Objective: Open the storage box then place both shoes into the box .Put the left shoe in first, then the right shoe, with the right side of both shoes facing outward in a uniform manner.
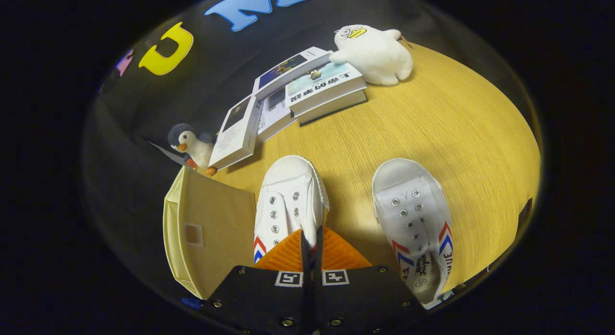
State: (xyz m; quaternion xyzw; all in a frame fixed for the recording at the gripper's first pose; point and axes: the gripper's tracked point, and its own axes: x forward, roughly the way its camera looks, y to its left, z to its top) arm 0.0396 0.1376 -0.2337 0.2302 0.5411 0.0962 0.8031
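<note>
Gripper view: the gripper (311, 239) has its fingers pinched on the rear of the left shoe (288, 200); the storage box (211, 229) sits just left, the right shoe (415, 219) apart on the wooden table (456, 133); books (307, 92) beyond

I see a round, yellow wood-grain tabletop (432, 133) under warm light, brightest near its middle. Black cloth wall (144, 114) hangs behind its far left side. The surroundings past the table's right rim are dark.
</note>
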